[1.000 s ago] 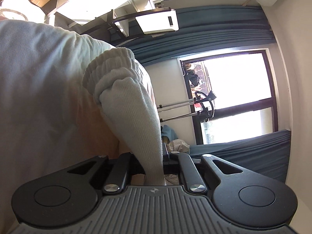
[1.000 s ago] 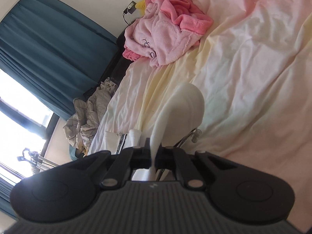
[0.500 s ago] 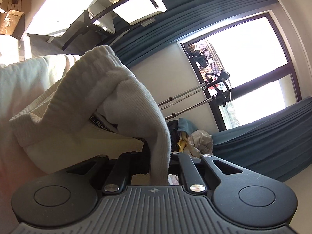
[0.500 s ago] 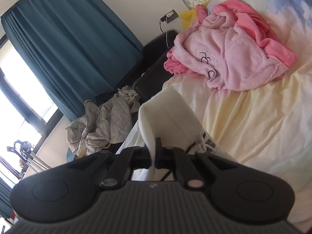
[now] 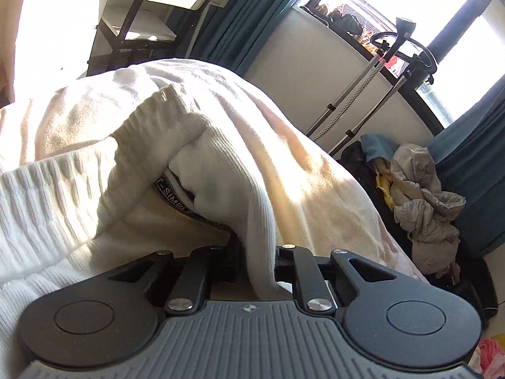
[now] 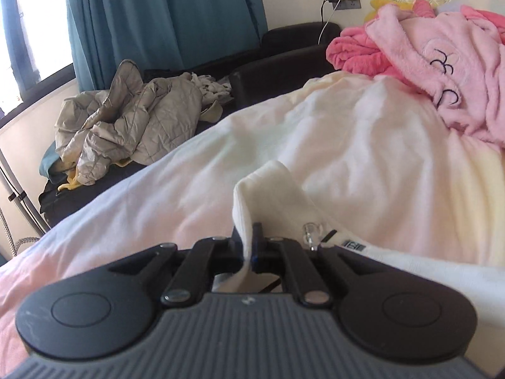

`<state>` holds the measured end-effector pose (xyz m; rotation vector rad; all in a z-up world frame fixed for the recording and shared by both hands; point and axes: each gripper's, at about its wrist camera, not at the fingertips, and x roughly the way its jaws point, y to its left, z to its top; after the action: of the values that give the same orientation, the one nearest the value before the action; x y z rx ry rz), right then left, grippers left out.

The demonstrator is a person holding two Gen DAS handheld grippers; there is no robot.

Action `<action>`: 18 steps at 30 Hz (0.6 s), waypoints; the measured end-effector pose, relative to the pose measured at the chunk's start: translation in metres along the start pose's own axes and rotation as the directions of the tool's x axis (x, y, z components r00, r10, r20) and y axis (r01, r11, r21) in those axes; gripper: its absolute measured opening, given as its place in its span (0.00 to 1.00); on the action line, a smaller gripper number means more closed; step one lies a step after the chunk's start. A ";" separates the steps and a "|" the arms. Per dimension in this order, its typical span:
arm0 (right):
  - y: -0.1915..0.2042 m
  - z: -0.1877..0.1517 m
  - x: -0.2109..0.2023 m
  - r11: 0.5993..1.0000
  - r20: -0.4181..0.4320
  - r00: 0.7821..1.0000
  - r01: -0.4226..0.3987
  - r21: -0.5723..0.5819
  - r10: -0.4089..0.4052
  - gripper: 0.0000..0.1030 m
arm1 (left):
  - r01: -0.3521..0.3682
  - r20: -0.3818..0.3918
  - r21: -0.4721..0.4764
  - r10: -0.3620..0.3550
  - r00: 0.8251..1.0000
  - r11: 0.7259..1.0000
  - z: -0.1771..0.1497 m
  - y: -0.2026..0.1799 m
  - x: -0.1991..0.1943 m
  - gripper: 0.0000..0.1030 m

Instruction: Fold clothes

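Observation:
A white ribbed knit garment [image 5: 79, 170] with a black lettered drawstring band [image 5: 176, 202] lies low over the pale bed sheet [image 5: 315, 170]. My left gripper [image 5: 255, 252] is shut on a fold of its ribbed waistband. In the right wrist view my right gripper [image 6: 251, 243] is shut on another edge of the same white garment [image 6: 271, 189], close above the sheet [image 6: 347, 132]. A metal drawstring tip [image 6: 311, 232] and a label show beside it. The fingertips are hidden in the cloth.
A pink fleece robe [image 6: 442, 63] lies heaped at the bed's far right. A grey quilted jacket [image 6: 132, 120] sits on a dark sofa [image 6: 284, 60] beside the bed; it also shows in the left wrist view [image 5: 423, 202]. Teal curtains [image 6: 157, 22] and a window stand behind.
Both grippers have come down toward the bed with the white garment held. The garment has gone from hanging up in front of the cameras to lying spread low on the sheet.

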<state>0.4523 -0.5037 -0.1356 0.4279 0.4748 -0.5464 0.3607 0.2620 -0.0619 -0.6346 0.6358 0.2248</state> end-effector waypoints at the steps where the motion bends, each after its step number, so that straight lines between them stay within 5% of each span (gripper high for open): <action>1: -0.003 -0.003 0.003 1.000 -0.001 1.000 -0.011 0.008 0.011 0.06 | -0.012 0.010 0.027 0.012 1.000 1.000 -0.002 -0.004 -0.003 0.17; 3: -0.009 -0.004 0.003 0.998 -0.002 0.999 -0.043 0.046 0.043 0.06 | -0.024 0.027 0.058 0.023 0.999 0.998 -0.004 -0.010 -0.012 0.21; 7: -0.014 0.002 -0.011 0.994 -0.033 0.996 -0.079 0.071 0.081 0.13 | 0.018 0.097 0.038 -0.021 0.995 0.999 -0.027 -0.012 -0.055 0.61; 8: -0.016 0.002 -0.019 0.993 -0.037 0.995 -0.092 0.078 0.095 0.14 | 0.032 0.128 0.028 -0.036 0.991 0.999 -0.039 -0.012 -0.071 0.61; 10: -0.027 -0.002 -0.036 0.980 -0.043 0.986 -0.157 0.120 0.163 0.39 | 0.063 0.189 0.007 -0.063 0.980 0.998 -0.062 -0.013 -0.101 0.67; 11: -0.033 -0.005 -0.047 0.969 -0.042 0.978 -0.198 0.149 0.206 0.44 | 0.081 0.209 -0.016 -0.076 0.975 0.997 -0.075 -0.011 -0.115 0.70; 13: -0.046 -0.013 -0.071 0.955 -0.035 0.970 -0.228 0.188 0.239 0.45 | 0.114 0.241 -0.056 -0.098 0.966 0.992 -0.099 -0.009 -0.140 0.80; 18: -0.085 -0.038 -0.142 0.889 0.034 0.941 -0.331 0.316 0.338 0.48 | 0.136 0.137 -0.113 -0.120 0.983 0.984 -0.113 0.007 -0.160 0.81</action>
<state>0.2844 -0.4953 -0.1132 0.8101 0.3225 -0.2808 0.1776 0.1977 -0.0376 -0.7694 0.4569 0.1838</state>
